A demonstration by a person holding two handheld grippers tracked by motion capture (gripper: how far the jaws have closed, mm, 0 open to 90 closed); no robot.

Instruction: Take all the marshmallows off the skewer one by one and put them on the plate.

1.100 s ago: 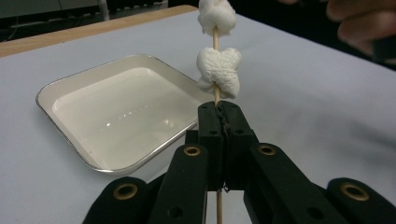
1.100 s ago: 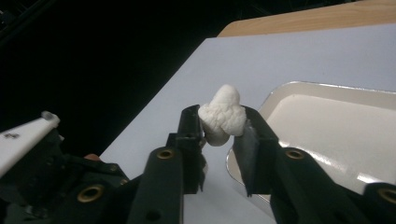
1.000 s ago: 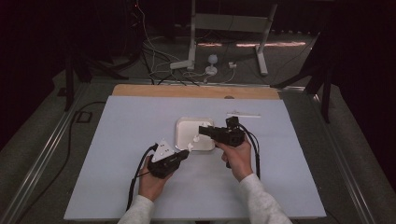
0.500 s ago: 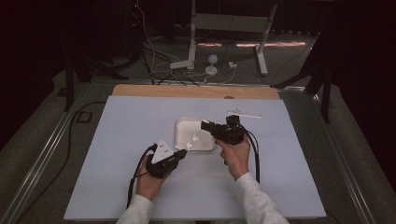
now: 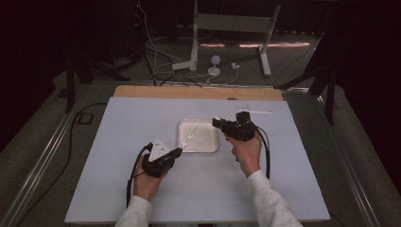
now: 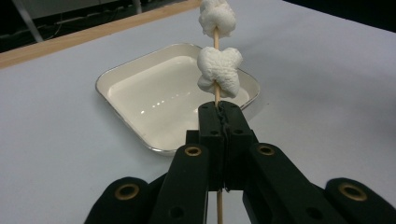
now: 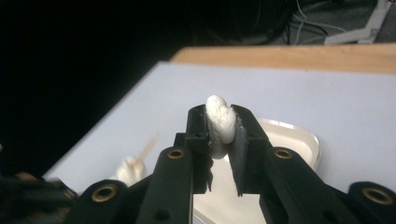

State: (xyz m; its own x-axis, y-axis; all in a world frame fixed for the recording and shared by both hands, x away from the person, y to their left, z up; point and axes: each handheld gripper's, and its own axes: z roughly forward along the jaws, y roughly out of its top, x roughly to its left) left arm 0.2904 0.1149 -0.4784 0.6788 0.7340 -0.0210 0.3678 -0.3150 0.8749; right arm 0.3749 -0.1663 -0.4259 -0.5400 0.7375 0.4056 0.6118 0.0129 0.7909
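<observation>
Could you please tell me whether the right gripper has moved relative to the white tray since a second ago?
Yes. The right gripper, shut on a marshmallow, has drifted slightly toward the far right corner of the tray.

left gripper [image 6: 219, 109]: fingers clamped on skewer [image 6: 216, 91] | two marshmallows [image 6: 218, 70] threaded above | white tray [image 6: 140, 100] behind on table [image 6: 56, 121]
</observation>
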